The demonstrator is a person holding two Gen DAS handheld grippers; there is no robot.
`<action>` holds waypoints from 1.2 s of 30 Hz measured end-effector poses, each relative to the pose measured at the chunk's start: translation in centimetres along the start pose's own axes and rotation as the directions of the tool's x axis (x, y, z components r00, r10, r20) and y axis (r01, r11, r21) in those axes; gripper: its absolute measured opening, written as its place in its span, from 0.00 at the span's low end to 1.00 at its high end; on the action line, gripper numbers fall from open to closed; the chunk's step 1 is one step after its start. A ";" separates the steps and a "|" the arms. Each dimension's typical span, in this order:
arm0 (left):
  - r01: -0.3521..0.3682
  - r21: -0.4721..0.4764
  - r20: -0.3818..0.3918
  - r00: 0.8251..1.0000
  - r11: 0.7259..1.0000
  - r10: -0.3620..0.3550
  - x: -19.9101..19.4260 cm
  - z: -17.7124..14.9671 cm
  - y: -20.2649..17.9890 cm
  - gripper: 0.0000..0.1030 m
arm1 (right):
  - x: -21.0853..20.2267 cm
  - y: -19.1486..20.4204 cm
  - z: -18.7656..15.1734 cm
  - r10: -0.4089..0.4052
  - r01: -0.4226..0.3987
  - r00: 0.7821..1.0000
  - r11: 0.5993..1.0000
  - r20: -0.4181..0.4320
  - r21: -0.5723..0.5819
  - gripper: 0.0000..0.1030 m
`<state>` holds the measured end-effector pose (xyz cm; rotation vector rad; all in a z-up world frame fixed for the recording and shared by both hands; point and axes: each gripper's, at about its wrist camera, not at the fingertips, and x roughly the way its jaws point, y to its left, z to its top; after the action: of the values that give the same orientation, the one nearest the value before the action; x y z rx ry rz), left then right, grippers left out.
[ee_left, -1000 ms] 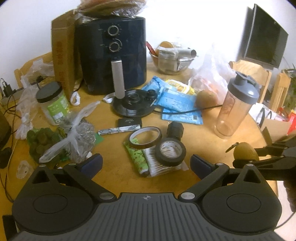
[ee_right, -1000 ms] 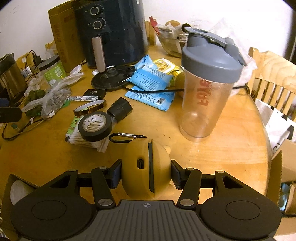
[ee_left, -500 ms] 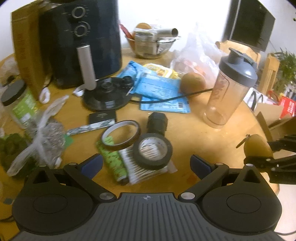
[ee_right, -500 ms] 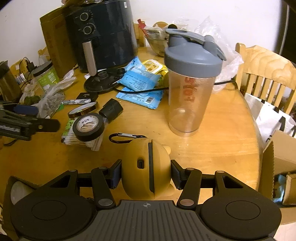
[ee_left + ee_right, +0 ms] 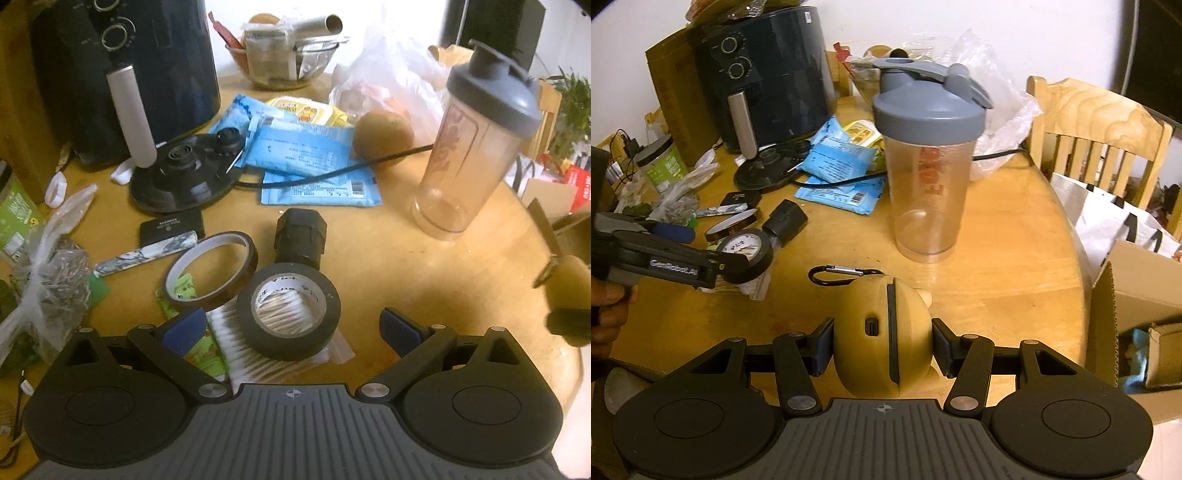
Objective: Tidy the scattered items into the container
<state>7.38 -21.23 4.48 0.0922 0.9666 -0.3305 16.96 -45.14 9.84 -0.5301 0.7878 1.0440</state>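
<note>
My left gripper (image 5: 291, 325) is open, its blue pads either side of a black tape roll (image 5: 288, 314) that lies on a pack of cotton swabs (image 5: 255, 358). An amber tape ring (image 5: 212, 269) and a black adapter (image 5: 301, 236) lie just beyond. My right gripper (image 5: 882, 343) is shut on a yellow rounded case (image 5: 882, 336) with a black carabiner (image 5: 838, 275), held above the table's near right part. The left gripper (image 5: 698, 254) shows at the left of the right wrist view, beside the tape roll (image 5: 746, 254). An open cardboard box (image 5: 1137, 306) stands off the table's right edge.
A grey-lidded shaker bottle (image 5: 931, 158) stands mid-table. Behind it are blue packets (image 5: 310, 155), a kettle base (image 5: 184, 177) with its cord, a dark air fryer (image 5: 147, 66), a bowl (image 5: 284, 55) and plastic bags. A wooden chair (image 5: 1097, 122) is at the right.
My left gripper has moved forward and down, so the black tape roll now sits between its open fingers. My right gripper, still holding the yellow case, has drawn back towards the table's right edge.
</note>
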 end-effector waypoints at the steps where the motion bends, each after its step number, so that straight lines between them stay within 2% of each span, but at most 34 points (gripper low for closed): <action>1: -0.003 0.000 -0.004 1.000 1.000 0.003 0.3 0.1 0.0 1.00 | -0.1 -0.1 -0.1 -0.003 0.003 1.000 1.000 -0.001 0.004 0.55; 6: -0.021 0.003 -0.017 1.000 1.000 0.021 1.5 0.4 -0.2 0.97 | -0.5 -0.6 -0.5 -0.018 0.018 1.000 1.000 -0.004 0.021 0.55; 8: -0.025 -0.007 -0.033 0.999 1.000 0.025 2.0 0.4 -0.2 0.83 | -0.7 -0.8 -0.6 -0.023 0.023 1.000 0.999 -0.002 0.028 0.55; 12: -0.035 -0.012 -0.062 0.998 0.999 0.034 2.9 0.2 -0.2 0.82 | -1.0 -1.1 -0.7 -0.031 0.031 1.000 0.999 0.000 0.039 0.55; 18: -0.039 -0.026 -0.060 0.997 0.999 0.037 3.3 0.4 -0.2 0.81 | -1.2 -1.3 -0.8 -0.039 0.039 0.999 0.998 0.002 0.049 0.55; 19: -0.041 -0.027 -0.060 0.997 0.999 0.039 3.4 0.4 -0.3 0.80 | -1.3 -1.3 -0.8 -0.039 0.039 0.999 0.998 0.003 0.049 0.55; 20: -0.047 -0.029 -0.059 0.997 0.998 0.045 3.5 0.5 -0.3 0.73 | -1.3 -1.3 -0.8 -0.039 0.039 0.999 0.998 0.004 0.049 0.55; 21: -0.051 -0.030 -0.057 0.997 0.998 0.050 3.5 0.6 -0.3 0.70 | -1.4 -1.3 -0.9 -0.039 0.039 0.999 0.998 0.005 0.049 0.55; 28: -0.057 -0.027 -0.032 0.998 0.998 0.056 2.9 0.6 -0.2 0.70 | -1.7 -1.3 -0.9 -0.036 0.036 0.999 0.998 0.008 0.046 0.55; 36: -0.048 -0.028 -0.001 0.999 0.998 0.048 0.5 0.4 -0.1 0.70 | -2.1 -1.1 -0.7 -0.025 0.024 1.000 0.999 0.015 0.041 0.55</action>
<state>7.88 -21.49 4.32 0.0893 0.9673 -0.2726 17.20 -47.24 11.05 -0.4952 0.7858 1.0066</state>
